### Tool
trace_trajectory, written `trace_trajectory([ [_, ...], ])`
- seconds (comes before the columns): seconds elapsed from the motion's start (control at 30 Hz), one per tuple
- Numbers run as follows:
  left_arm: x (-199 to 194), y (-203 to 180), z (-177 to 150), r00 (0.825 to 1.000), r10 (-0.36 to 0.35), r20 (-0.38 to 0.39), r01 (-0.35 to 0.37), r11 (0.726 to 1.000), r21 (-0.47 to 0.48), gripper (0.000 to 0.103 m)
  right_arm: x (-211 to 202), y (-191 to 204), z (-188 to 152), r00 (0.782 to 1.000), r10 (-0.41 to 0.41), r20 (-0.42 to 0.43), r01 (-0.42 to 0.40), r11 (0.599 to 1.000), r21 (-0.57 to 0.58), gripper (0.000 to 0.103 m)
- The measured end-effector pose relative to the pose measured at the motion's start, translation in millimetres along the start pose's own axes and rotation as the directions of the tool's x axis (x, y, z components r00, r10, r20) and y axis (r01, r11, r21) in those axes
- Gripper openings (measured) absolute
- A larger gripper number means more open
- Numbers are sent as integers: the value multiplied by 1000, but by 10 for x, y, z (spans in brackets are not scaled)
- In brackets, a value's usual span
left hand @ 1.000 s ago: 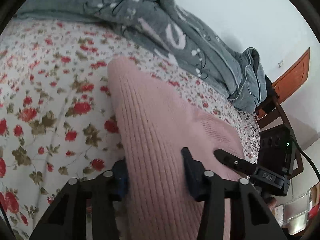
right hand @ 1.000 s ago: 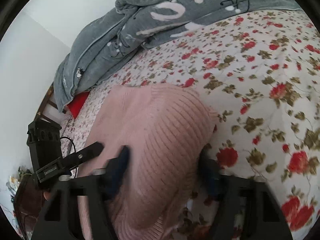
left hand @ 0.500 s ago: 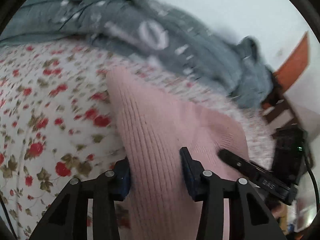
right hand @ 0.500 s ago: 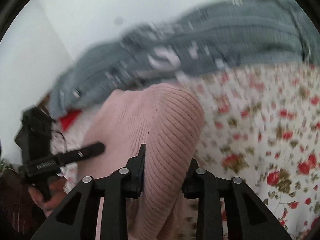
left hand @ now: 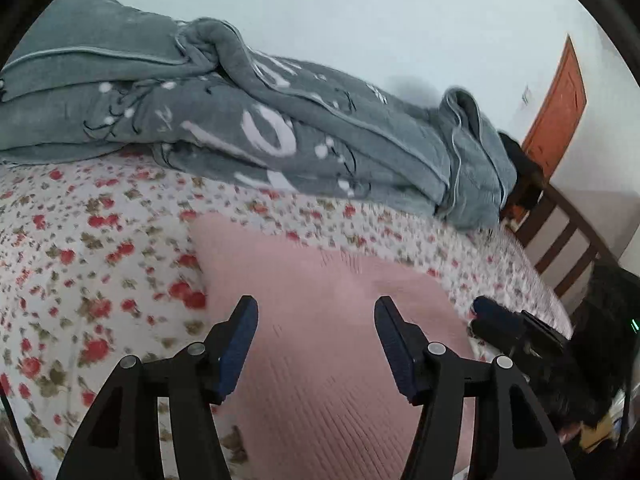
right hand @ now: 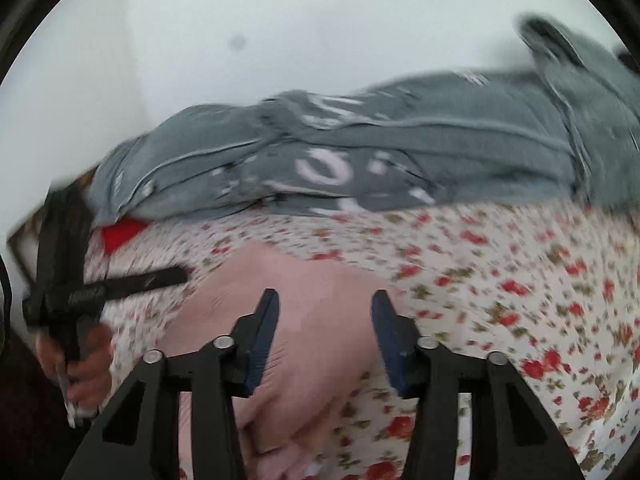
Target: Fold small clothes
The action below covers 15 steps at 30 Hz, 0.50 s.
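A pink ribbed knit garment [left hand: 320,264] lies folded on the floral bed sheet [left hand: 80,264]. My left gripper [left hand: 316,306] hovers over its left part with jaws opening; the cloth lies below the blue pads [left hand: 236,344], which do not press on it. In the right wrist view the same garment [right hand: 288,272] lies under my right gripper [right hand: 325,299], whose jaws are also opening, free of the cloth. Each view shows the other gripper: the right gripper [left hand: 504,322] at the garment's right edge, the left gripper [right hand: 120,284] held by a hand [right hand: 86,376].
A crumpled grey blanket [left hand: 280,128] with white print lies along the far side of the bed by the white wall. A dark wooden bed rail [left hand: 560,240] and an orange door [left hand: 556,112] are at the right. Something red [right hand: 120,236] peeks from under the blanket.
Both grippers have let go of the pink garment, opened wider and risen; the cloth that was pinched and lifted between each pair of fingers now lies flat on the sheet.
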<state>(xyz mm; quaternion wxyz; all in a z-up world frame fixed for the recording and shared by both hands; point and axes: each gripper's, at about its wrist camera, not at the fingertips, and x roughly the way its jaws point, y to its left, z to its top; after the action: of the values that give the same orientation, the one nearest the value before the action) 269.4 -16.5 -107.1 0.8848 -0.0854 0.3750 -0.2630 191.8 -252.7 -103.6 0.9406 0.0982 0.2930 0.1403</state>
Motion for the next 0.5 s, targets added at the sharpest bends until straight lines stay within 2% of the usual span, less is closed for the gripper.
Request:
trace_trajectory([
  [0.03,57,-7,-61,1000,6,-19,-6,1000,5,58,45,171,-101,1000,4,-13,-5,996,-88,33],
  [0.1,104,-44,-276,997,83,4,-83,994,67,58,159,330,-264,998,-34,-53,24,984,-174,23],
  [0.17,63,-110,-376,993,117,22,-119,984,133,58,338,416,-493,985,-123,-121,91,965,-246,23],
  [0.2,14,-127,-389,992,119,29,-122,982,144,58,316,430,-533,985,-137,-102,106,959,-261,23],
  [0.3,-89,-72,-283,998,63,12,-64,992,107,59,217,431,-398,989,-78,-126,43,964,-263,24],
  [0.37,-110,-19,-151,999,30,14,-31,996,83,59,156,350,-284,993,-23,-117,-5,972,-234,31],
  [0.43,-54,13,-3,999,49,21,-50,995,86,61,108,299,-158,996,-1,-91,-18,979,-204,41],
  [0.5,102,33,160,998,61,5,-61,992,106,61,155,243,-11,997,-13,-71,0,984,-178,41],
])
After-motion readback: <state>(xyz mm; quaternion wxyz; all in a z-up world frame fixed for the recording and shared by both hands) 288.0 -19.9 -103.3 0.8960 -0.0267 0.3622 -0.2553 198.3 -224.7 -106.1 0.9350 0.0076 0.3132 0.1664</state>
